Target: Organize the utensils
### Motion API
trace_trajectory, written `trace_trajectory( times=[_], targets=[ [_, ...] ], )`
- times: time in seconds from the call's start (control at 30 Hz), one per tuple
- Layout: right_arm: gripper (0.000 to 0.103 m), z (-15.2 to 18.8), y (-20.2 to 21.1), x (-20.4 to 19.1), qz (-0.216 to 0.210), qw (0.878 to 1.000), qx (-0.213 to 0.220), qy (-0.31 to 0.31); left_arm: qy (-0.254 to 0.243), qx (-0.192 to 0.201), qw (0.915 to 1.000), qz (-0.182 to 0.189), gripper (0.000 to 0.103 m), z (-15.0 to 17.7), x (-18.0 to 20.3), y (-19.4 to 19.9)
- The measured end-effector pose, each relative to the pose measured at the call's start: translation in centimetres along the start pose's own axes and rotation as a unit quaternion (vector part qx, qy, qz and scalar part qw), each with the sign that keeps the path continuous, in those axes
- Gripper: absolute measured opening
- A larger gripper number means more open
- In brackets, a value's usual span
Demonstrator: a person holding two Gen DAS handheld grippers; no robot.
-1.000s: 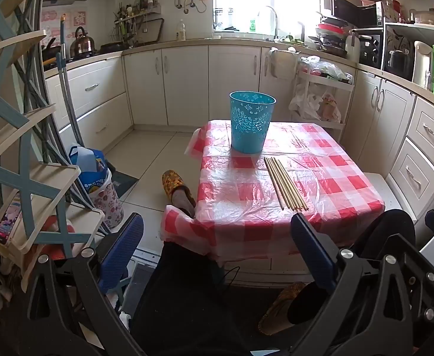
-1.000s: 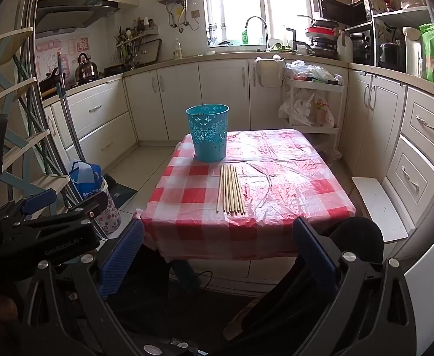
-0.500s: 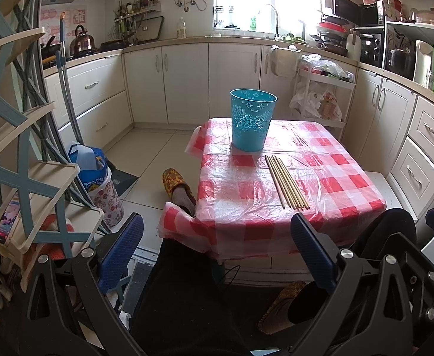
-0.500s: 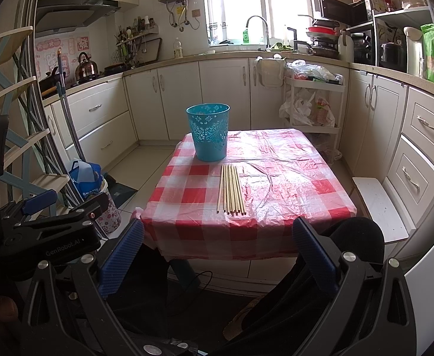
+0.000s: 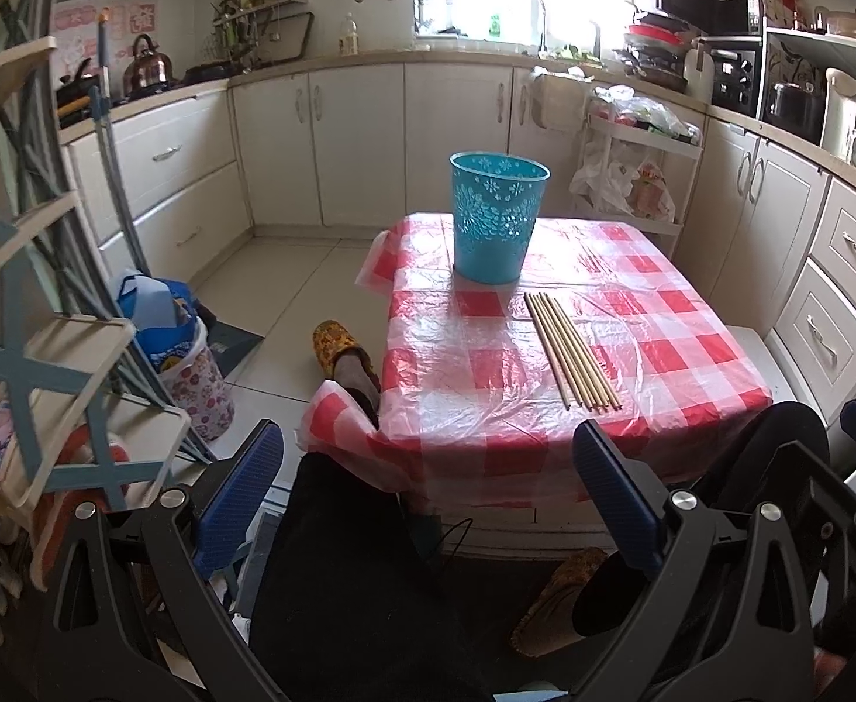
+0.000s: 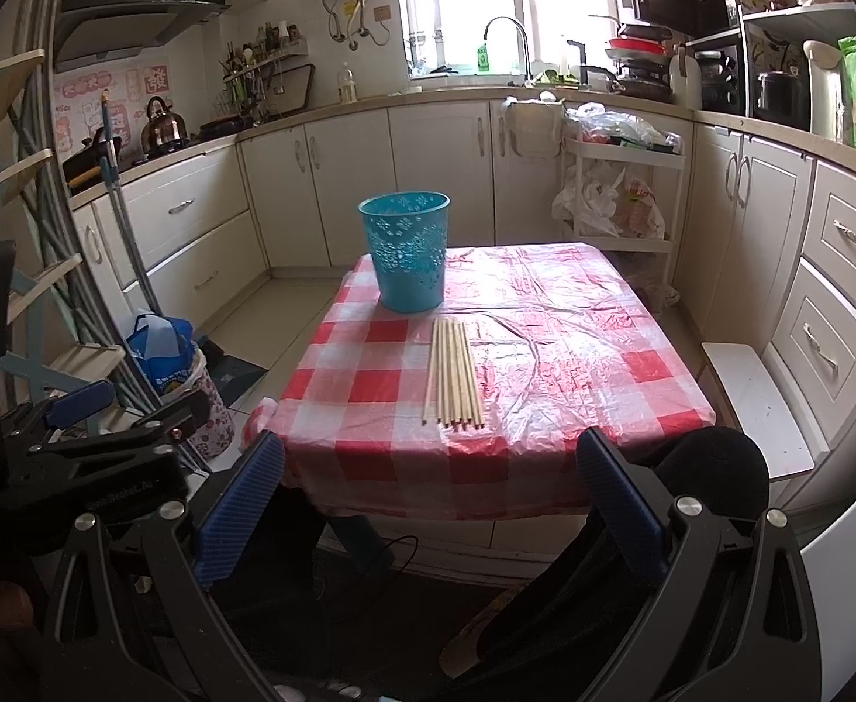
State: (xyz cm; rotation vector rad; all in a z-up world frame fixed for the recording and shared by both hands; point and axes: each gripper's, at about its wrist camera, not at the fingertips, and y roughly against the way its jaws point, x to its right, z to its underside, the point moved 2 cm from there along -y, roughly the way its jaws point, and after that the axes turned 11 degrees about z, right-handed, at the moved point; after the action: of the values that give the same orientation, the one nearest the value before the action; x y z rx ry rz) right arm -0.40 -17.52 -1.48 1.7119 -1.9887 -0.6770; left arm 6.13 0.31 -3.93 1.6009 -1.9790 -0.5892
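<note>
Several wooden chopsticks (image 5: 571,351) (image 6: 451,374) lie side by side on a low table with a red-checked cloth (image 5: 691,362) (image 6: 574,351). Behind them stands an upright teal perforated bucket (image 5: 498,216) (image 6: 407,251). My left gripper (image 5: 428,497) is open and empty, held low in front of the table's near edge, well short of the chopsticks. My right gripper (image 6: 428,497) is also open and empty, likewise short of the table edge. The left gripper's body (image 6: 95,456) shows at the left of the right wrist view.
A person's dark-clad legs and yellow slippers (image 5: 340,345) reach beside and under the table. A wooden shelf rack (image 5: 36,304) and a blue bag in a bin (image 5: 165,327) stand left. White cabinets (image 5: 837,292), a trolley (image 5: 632,175) and a white step (image 6: 761,403) lie around the table.
Both views have crept slightly closer to the table and tilted a little. Chopsticks and bucket have not moved. Both grippers stay open.
</note>
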Motion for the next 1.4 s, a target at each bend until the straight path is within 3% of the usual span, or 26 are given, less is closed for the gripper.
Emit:
trace_trajectory(
  times=[0.47, 0.6, 0.63, 0.7, 0.83, 1.03, 1.4],
  targets=[
    [0.095, -3.8, -13.3, 1.9, 0.010, 0.998, -0.054, 0.015, 0.011, -0.057, 0.9981, 0.019, 0.095, -3.1, 0.1, -12.2],
    [0.062, -5.1, -19.2, 1.5, -0.006, 0.996, -0.079, 0.039, 0.007, -0.072, 0.9971, 0.025, 0.095, -4.1, 0.8, -16.3],
    [0.048, -5.3, -20.5, 1.5, -0.013, 0.995, -0.089, 0.038, 0.009, -0.075, 0.9969, 0.023, 0.095, -4.3, 1.0, -17.5],
    [0.035, -5.8, -24.1, 1.2, -0.031, 0.992, -0.117, 0.037, 0.008, -0.082, 0.9964, 0.020, 0.095, -4.6, 1.2, -19.5],
    [0.025, -6.5, -29.5, 0.0, -0.039, 0.987, -0.149, 0.052, 0.020, -0.103, 0.9942, 0.023, 0.095, -5.1, 1.4, -23.1],
    [0.022, -7.0, -33.7, -1.8, -0.032, 0.983, -0.167, 0.075, 0.026, -0.116, 0.9926, 0.027, 0.095, -6.1, 1.4, -26.8],
    [0.012, -7.2, -34.9, -0.8, -0.035, 0.981, -0.163, 0.101, 0.020, -0.131, 0.9907, 0.032, 0.095, -7.6, 2.7, -31.9]
  ],
)
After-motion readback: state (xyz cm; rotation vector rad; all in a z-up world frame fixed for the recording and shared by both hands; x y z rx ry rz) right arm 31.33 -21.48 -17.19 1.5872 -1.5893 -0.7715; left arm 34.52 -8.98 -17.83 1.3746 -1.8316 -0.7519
